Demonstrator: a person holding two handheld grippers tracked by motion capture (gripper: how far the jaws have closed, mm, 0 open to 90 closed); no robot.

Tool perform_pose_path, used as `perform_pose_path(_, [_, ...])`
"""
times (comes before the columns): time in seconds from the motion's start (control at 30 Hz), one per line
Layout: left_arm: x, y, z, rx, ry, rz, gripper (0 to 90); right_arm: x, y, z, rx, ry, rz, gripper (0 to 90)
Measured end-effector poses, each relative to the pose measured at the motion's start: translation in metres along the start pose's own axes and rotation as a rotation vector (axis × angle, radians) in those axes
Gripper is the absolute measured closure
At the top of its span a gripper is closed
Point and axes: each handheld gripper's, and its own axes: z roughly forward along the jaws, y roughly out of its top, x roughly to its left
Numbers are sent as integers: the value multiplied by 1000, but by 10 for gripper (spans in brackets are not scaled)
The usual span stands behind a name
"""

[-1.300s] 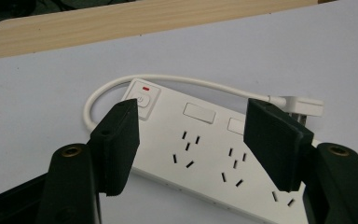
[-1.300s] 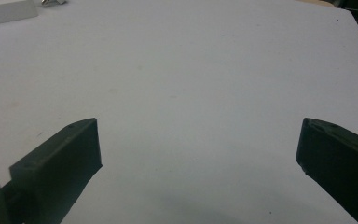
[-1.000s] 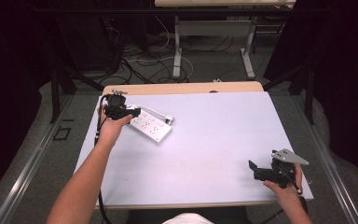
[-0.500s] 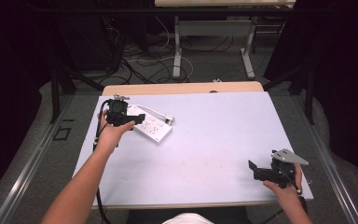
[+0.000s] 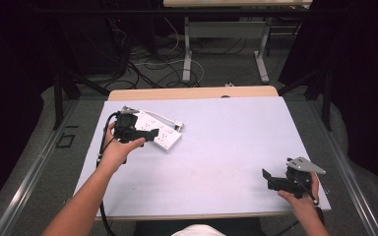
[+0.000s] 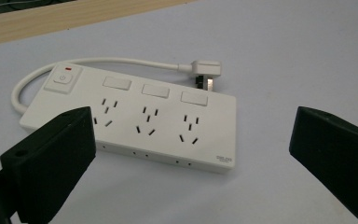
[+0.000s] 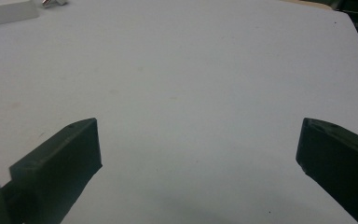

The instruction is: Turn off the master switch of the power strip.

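Two wide-spread jaws of my left gripper (image 6: 191, 154) are hovering over the white plastic three-socket power strip (image 6: 135, 116), which is lying flat on the pale table (image 5: 226, 142). My right gripper (image 7: 196, 163) is idling, jaws apart, holding nothing.

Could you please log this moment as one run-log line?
left gripper: open, over power strip | right gripper: open, idle | plug: loose on table

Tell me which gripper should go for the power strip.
Left. The left gripper hangs open right over the power strip, while the right gripper sits open at the table's far near corner.
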Motion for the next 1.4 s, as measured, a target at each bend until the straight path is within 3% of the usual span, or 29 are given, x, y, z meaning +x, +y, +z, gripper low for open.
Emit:
perform_pose_path(0.1, [-3, -4, -5, -11, -10, -12, 6, 0, 0, 0, 0, -1, 0, 0])
perform_pose_path(0.4, [-7, -18, -16, -26, -15, 18, 6, 1, 1, -1, 3, -7, -1, 0])
perform_pose_path(0.83, [-16, -39, -40, -55, -19, -27, 6, 2, 1, -1, 0, -4, 5, 0])
perform_pose_path(0.97, [-15, -45, -47, -59, -14, -12, 6, 3, 1, -1, -6, -9, 8, 0])
perform_pose_path(1.03, [-17, -49, -49, -83, -7, -38, 7, 2, 1, -1, -4, -10, 1, 0])
perform_pose_path(1.1, [-15, -53, -52, -83, -6, -20, 7, 2, 1, -1, -4, -10, 2, 0])
perform_pose_path(1.4, [-8, -76, -59, -92, 15, -59, 7, 2, 2, -2, -3, -5, -8, 0])
